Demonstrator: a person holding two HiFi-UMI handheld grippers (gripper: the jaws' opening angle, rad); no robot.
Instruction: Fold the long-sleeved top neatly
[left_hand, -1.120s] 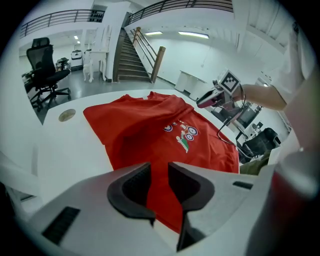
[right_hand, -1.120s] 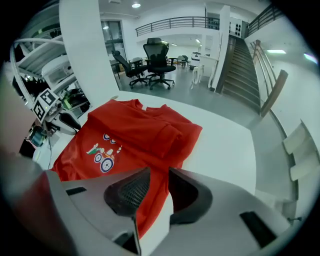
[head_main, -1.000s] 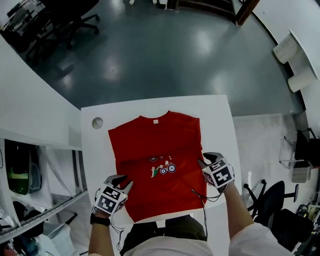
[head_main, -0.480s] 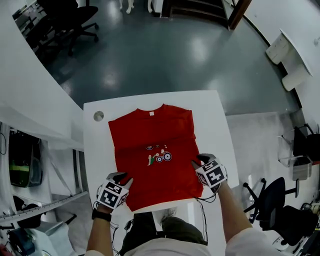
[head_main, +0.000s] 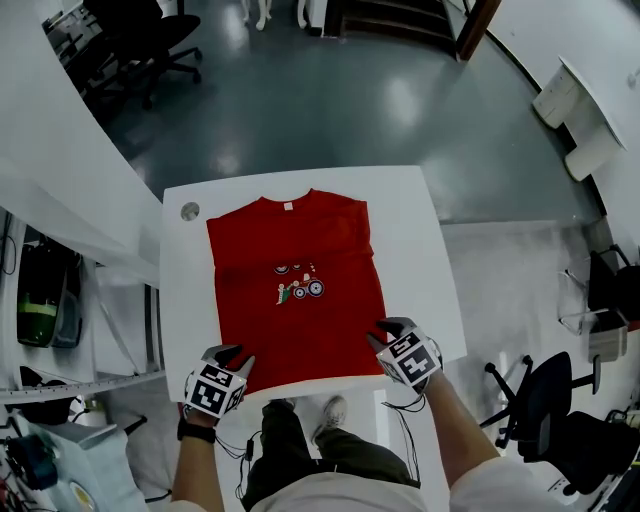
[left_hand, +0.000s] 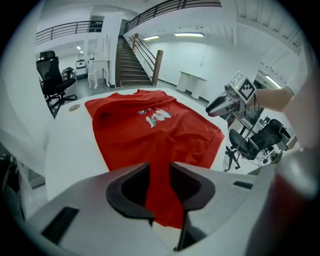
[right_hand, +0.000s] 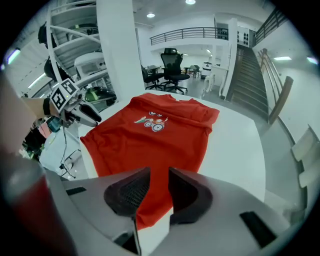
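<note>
A red top with a small tractor print lies flat on the white table, collar at the far side; no sleeve sticks out at either side. My left gripper holds the near left hem corner. In the left gripper view the red cloth runs between the jaws of that gripper, which are opening slightly. My right gripper is shut on the near right hem corner. In the right gripper view the cloth passes between the jaws of that gripper. The hem lies at the table's near edge.
A round cable hole sits at the table's far left corner. Office chairs stand on the dark floor beyond. White shelving flanks the left side. Another chair stands at the right. My legs are against the near edge.
Both grippers have drawn back toward me, dragging the red top along the table. Its hem now lies at the near edge.
</note>
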